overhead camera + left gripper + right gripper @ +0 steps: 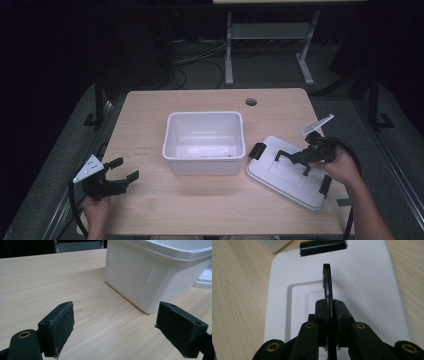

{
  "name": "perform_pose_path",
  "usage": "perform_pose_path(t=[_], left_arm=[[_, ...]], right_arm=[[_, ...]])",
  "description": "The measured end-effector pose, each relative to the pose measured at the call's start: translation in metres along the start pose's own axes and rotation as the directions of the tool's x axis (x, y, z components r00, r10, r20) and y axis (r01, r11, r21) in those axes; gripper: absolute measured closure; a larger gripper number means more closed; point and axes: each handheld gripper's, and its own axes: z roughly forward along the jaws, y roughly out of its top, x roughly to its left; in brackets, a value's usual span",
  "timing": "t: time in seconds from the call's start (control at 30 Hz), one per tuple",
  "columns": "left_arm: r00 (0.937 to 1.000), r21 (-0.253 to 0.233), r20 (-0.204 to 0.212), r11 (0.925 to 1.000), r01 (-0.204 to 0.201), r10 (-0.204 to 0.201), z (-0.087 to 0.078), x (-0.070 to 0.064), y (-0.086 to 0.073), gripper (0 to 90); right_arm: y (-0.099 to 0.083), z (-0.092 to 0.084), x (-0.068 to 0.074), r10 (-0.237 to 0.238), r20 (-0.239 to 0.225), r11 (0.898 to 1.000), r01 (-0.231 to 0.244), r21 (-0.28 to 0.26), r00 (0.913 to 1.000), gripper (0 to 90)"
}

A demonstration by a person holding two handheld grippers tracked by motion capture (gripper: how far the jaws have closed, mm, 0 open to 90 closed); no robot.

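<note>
On the right side of the table [150, 210], the white lid [280, 180] lies flat beside the empty white bin [204, 142], tilted askew to it; the right gripper [329, 312] has its jaws clamped together on the lid's thin black handle [326, 282], which stands up on edge between the pads; the left gripper [115, 330] rests near the table's left front, jaws wide apart on nothing, the bin's wall just ahead of it; the grip looks narrow and off-centre, so I judge the lid could swing or slip from the pads when lifted; its black clips [323, 247] might catch the bin's rim if it comes over crooked; with nothing steadying the bin, a bump could push it across the wood.
</note>
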Motion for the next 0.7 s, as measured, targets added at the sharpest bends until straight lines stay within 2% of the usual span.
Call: perform_pose_path(t=[0.7], left_arm=[[1.0,0.001,-0.003,1.0,-0.003,0.003,-0.0001,-0.0003,0.0,14.1]], right_arm=[[-0.0009,0.0,0.0031,-0.014,-0.003,1.0,0.014,-0.008,0.9999,83.8]])
